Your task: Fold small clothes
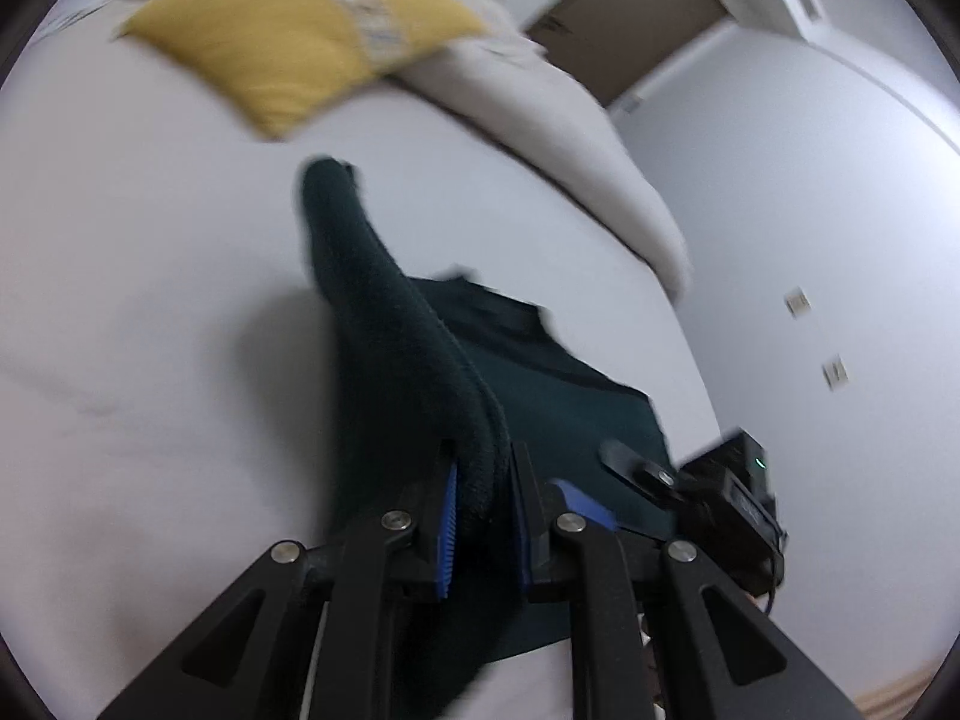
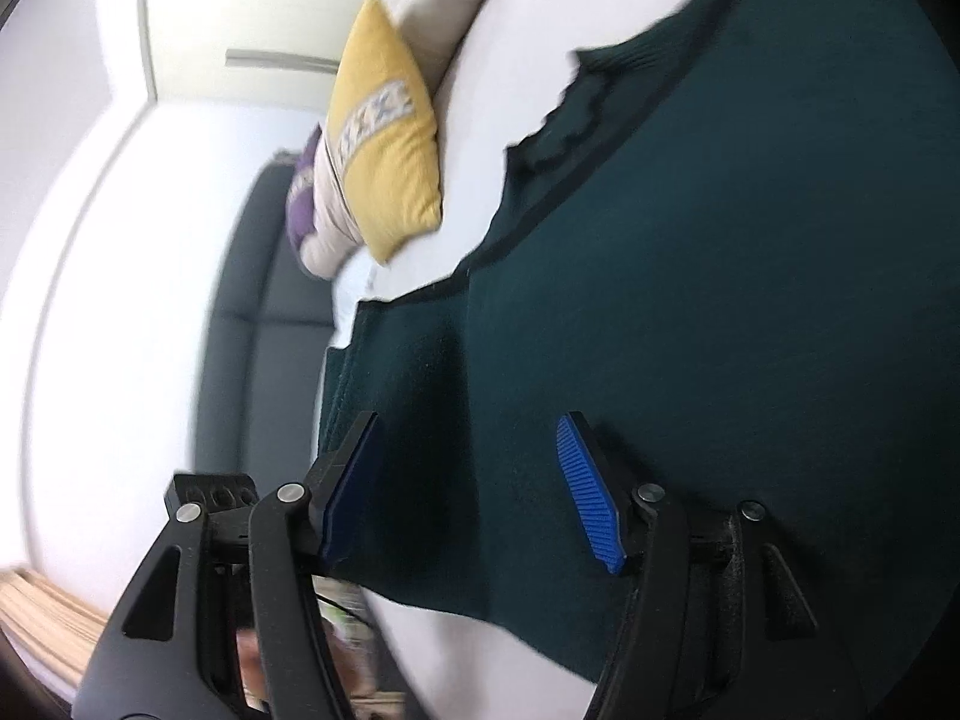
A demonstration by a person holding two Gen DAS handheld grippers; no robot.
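A dark green knit garment [image 2: 720, 300] lies spread on the white bed sheet [image 1: 150, 300]. In the left wrist view my left gripper [image 1: 480, 456] is shut on a long thick strip of that garment [image 1: 372, 300], which runs from the blue pads up and away over the sheet. The rest of the garment [image 1: 558, 396] lies flat to its right. My right gripper [image 2: 469, 426] is open just above the garment's near part, its blue pads wide apart with nothing pinched between them. In the left wrist view the right gripper [image 1: 609, 480] sits at the garment's near right edge.
A yellow cushion [image 1: 270, 42] and a beige pillow [image 1: 570, 138] lie at the far end of the bed. The right wrist view adds a purple cushion [image 2: 303, 198], a dark padded headboard [image 2: 252, 312] and white walls. The bed's edge runs close to the right gripper.
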